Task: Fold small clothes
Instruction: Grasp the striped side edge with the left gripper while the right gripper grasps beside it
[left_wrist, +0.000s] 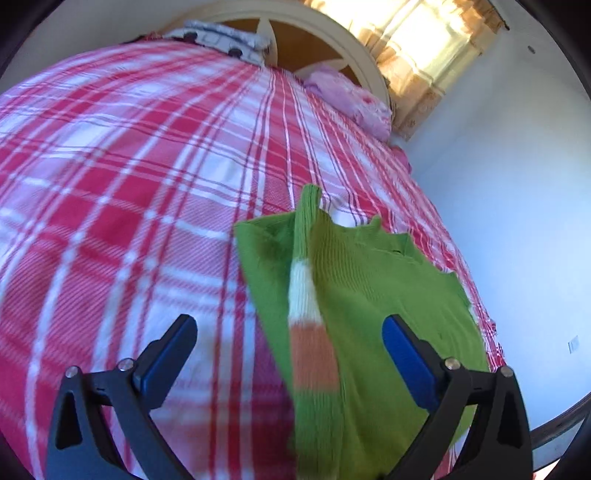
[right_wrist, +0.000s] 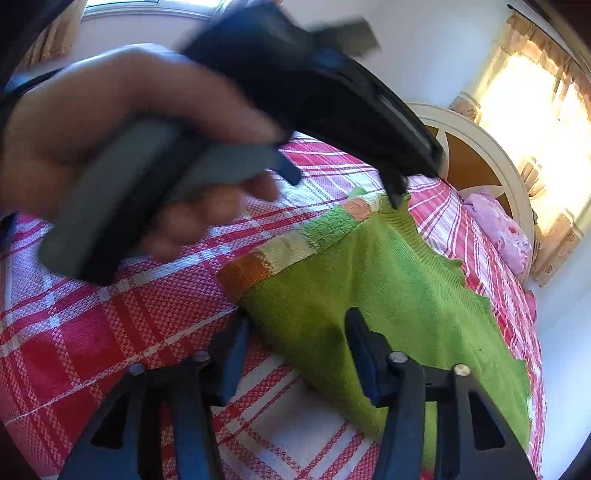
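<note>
A green knit sweater (left_wrist: 373, 295) lies on the red and white plaid bedspread (left_wrist: 129, 184). Its sleeve (left_wrist: 308, 295), banded white and orange, is folded across the body. My left gripper (left_wrist: 290, 332) hovers over the sleeve, jaws wide apart and empty. In the right wrist view the sweater (right_wrist: 406, 295) spreads away to the right with the sleeve (right_wrist: 288, 251) along its far edge. My right gripper (right_wrist: 297, 336) straddles the near corner of the sweater; the cloth sits between its half-closed jaws, with a gap showing. A hand carries the blurred left gripper (right_wrist: 345, 186) above the cuff.
A round cream and brown headboard (left_wrist: 295, 37) stands at the far end, with a pink bundle (left_wrist: 351, 99) and a folded patterned cloth (left_wrist: 221, 37) by it. The bed's right edge (right_wrist: 535, 369) runs along a white wall. A bright curtained window (right_wrist: 535, 110) is behind.
</note>
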